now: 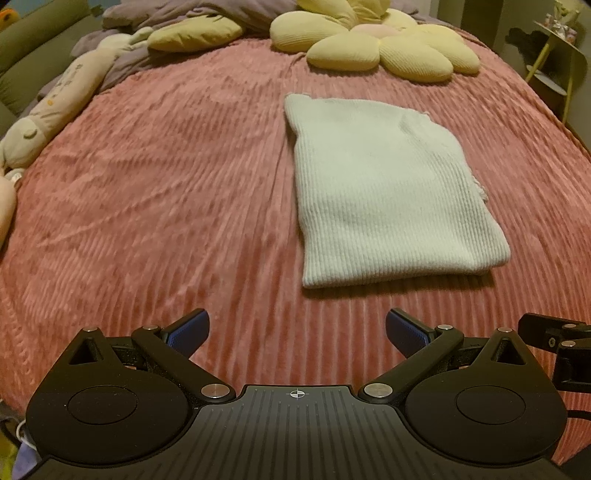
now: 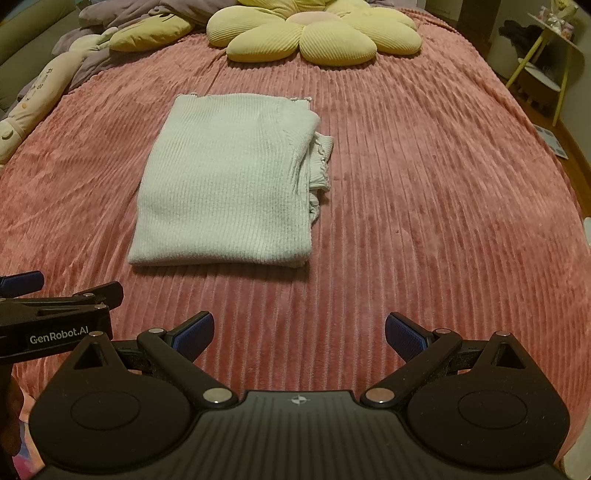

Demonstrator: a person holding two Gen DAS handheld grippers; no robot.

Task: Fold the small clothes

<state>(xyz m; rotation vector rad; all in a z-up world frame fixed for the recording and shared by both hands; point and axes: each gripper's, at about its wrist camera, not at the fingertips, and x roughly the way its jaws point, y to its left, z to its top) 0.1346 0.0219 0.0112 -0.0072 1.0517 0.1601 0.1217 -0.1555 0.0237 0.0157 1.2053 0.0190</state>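
Here, a folded white knit garment (image 2: 229, 181), lying flat mid-bed on the pink ribbed bedspread (image 2: 424, 184), frayed layered edges showing along its right side. Ahead of both tools and touching neither: beyond and to the right of the left tool (image 1: 297, 334), beyond and to the left of the right tool (image 2: 299, 338). Both tools empty, blue-padded fingers spread wide apart, low over the bed's near edge. "GenRobot.AI" legible in white on the left tool's side, seen from the right wrist view. Toward the head edge, a yellow flower cushion (image 2: 314, 33); along the left edge, a long cream plush toy (image 1: 55, 99).
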